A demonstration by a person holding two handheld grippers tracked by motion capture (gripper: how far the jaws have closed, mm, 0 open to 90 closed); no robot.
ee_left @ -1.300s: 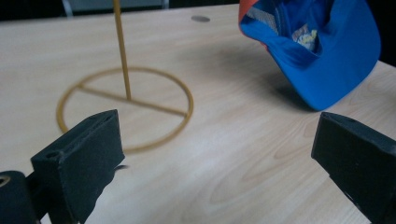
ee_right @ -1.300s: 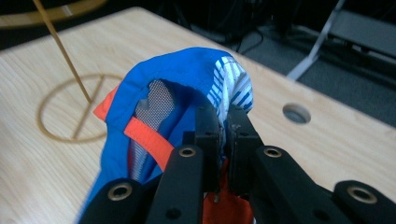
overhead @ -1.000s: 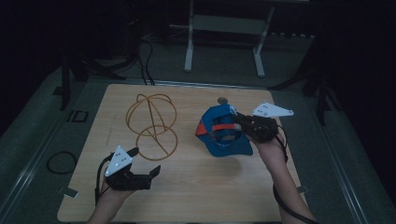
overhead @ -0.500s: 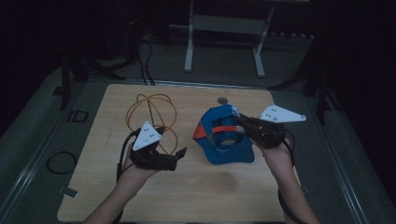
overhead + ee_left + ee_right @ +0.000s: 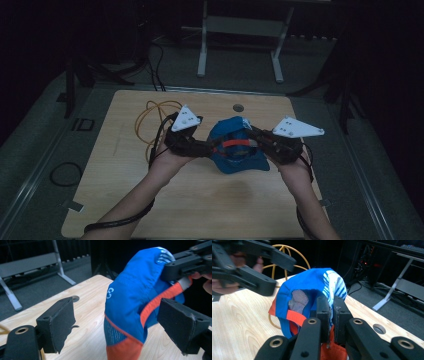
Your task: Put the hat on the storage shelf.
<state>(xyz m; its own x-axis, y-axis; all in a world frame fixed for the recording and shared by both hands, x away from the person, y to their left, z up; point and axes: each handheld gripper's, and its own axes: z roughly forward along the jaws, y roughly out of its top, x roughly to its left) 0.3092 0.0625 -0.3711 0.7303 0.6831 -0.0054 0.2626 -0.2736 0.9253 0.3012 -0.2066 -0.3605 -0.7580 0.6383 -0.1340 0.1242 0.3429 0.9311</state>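
Blue fabric with orange trim: one baseball cap (image 5: 237,150), held up just above the middle of the surface (image 5: 200,200) between two hand-held grippers. Right hand-held gripper (image 5: 257,143): jaws nearly shut, pinching the cap's edge between the pads, as the right gripper view shows. Left hand-held gripper (image 5: 210,148): jaws wide, have just been closing, with the cap's side between them; pads not yet pressing on the cloth in the left gripper view. One yellow wire frame of looped rings (image 5: 155,117) stands behind the left hand. One round hole (image 5: 238,107) sits near the far edge of the surface.

Surface: light wood board, pale grain. Room: dark, grey floor; one white metal stand (image 5: 240,45) beyond the surface; one black cable loop (image 5: 64,174) on the floor at left.
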